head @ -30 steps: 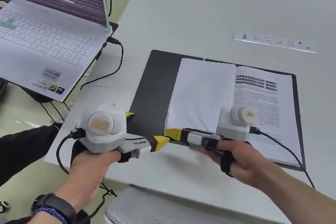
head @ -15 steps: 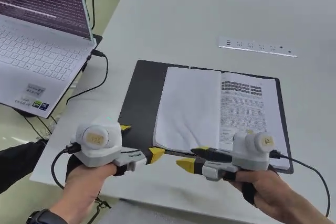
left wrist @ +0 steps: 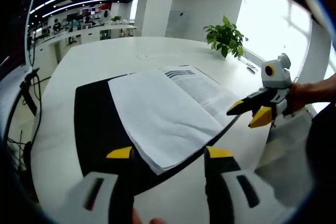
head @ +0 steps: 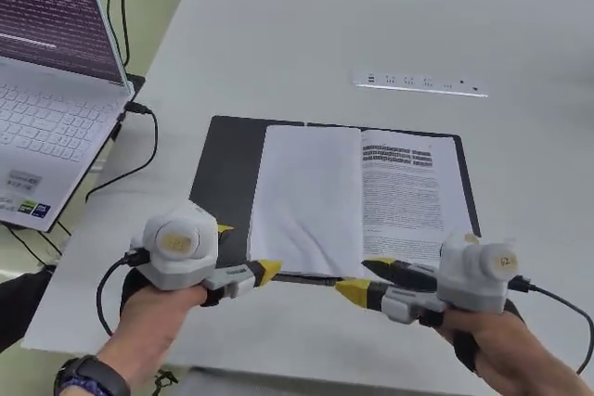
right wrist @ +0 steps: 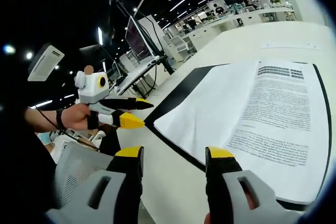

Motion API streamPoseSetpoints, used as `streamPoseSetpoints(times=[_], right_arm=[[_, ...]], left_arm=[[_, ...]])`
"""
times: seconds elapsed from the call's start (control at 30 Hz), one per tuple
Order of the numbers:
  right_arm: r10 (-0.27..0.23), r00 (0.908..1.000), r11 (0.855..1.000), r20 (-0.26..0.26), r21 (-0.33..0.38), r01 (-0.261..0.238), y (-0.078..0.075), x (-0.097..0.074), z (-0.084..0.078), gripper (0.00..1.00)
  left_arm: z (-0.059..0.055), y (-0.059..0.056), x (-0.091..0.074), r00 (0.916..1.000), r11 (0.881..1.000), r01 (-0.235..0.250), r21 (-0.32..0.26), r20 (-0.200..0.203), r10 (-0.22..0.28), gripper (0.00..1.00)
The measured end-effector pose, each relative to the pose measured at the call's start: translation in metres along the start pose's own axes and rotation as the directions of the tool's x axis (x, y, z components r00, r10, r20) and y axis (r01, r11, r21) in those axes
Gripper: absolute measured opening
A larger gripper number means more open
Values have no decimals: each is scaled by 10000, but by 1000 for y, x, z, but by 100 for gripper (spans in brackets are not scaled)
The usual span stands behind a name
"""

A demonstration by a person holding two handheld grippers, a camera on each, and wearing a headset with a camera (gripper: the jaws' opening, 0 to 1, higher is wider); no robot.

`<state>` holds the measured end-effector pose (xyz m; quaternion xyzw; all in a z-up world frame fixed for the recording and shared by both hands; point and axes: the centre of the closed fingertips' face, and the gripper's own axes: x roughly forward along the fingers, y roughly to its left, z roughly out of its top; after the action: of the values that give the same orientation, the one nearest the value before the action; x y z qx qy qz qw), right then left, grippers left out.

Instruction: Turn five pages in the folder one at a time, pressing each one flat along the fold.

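Two pgs (head: 311, 197) (1 blank) in folder (head: 227, 173)

The white table (head: 278, 34) carries an open black folder (head: 227, 173). Beyond the folder lies a silver socket strip (head: 418, 83), and left of it a black cable (head: 125, 169) runs to a laptop (head: 46, 127).

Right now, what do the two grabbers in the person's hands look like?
The left gripper and right gripper are alike: each has a rounded white body and fingers ending in yellow tips. A black cable trails from each one. The person wears a dark watch on the left wrist.
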<state>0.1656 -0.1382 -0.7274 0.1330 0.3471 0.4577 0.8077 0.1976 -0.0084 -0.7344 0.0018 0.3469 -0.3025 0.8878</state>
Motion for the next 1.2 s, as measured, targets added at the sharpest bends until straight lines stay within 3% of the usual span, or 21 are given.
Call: streamPoseSetpoints(times=[0.13, 0.3, 0.43, 0.63, 0.8, 0.9, 0.93, 0.97, 1.2], right_arm=[[-348, 9994, 9994, 18, 58, 348, -10, -5, 0, 44], [-527, 9986, 9985, 75, 129, 526, -14, -11, 1, 43], [-587, 9982, 9981, 135, 186, 585, -15, -13, 2, 42], [-653, 9979, 9975, 41, 257, 652, -17, -13, -1, 39], [-728, 9972, 9967, 152, 382, 722, -20, -12, 3, 37], [-729, 9971, 9964, 227, 443, 719, -22, -12, 6, 36], [-740, 9970, 9963, 232, 449, 729, -23, -12, 6, 36], [-762, 9968, 9962, 239, 443, 751, -24, -12, 7, 36], [-955, 9941, 9946, 518, 453, 932, -36, -9, 18, 30]], left_arm=[[1, 4, 8, 10000, 10000, 19, 44, -47, -19, 46], [5, 8, 17, 10000, 9999, 89, 138, -20, -89, 42], [5, 10, 22, 10000, 9998, 97, 165, -4, -97, 33], [-7, 9, 34, 9996, 9996, 260, -122, -118, -262, 18], [-27, 13, 42, 9978, 9998, 90, -163, -650, -101, 6], [-40, 18, 44, 9954, 9988, -130, -482, -951, 83, 0], [-32, 16, 43, 9995, 9955, -41, -947, -328, 10, 0], [-34, 18, 41, 9990, 9914, -162, -1299, -433, 106, 0], [-36, 16, 40, 9986, 9989, -372, -272, -394, 362, 0]])
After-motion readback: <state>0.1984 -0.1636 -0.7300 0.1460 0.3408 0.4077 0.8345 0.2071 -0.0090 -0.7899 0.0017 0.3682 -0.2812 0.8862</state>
